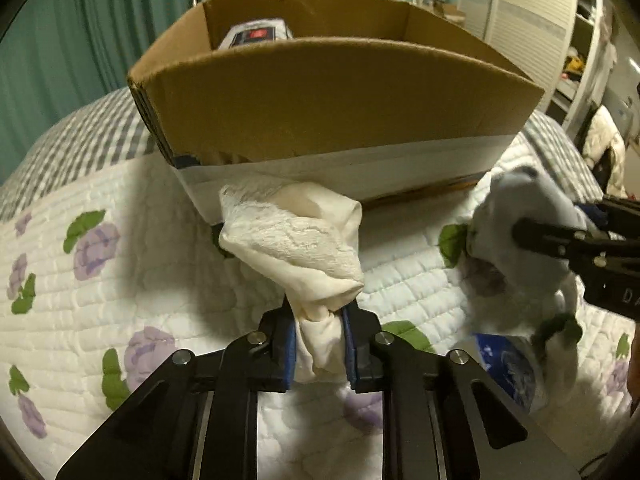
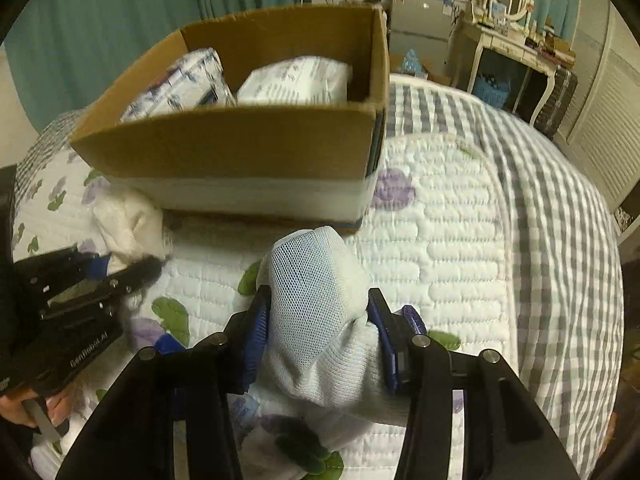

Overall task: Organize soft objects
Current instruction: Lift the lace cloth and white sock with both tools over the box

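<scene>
A cream fleece cloth (image 1: 296,240) bunches upward from my left gripper (image 1: 320,320), whose blue pads are shut on its lower end. It hangs just in front of the cardboard box (image 1: 340,112) on the bed. My right gripper (image 2: 320,312) is shut on a pale blue mesh-and-knit soft item (image 2: 316,304); the left wrist view shows this item as a grey-blue bundle (image 1: 524,216) at the right. In the right wrist view the left gripper (image 2: 132,270) and the cream cloth (image 2: 128,224) sit at the left, in front of the box (image 2: 240,148).
The box holds two white printed soft packs (image 2: 296,80). A white quilt with purple flowers (image 1: 100,280) covers the bed, over a grey checked sheet (image 2: 560,240). A blue-printed packet (image 1: 508,364) lies near the right. A dressing table with mirror (image 2: 512,12) stands beyond the bed.
</scene>
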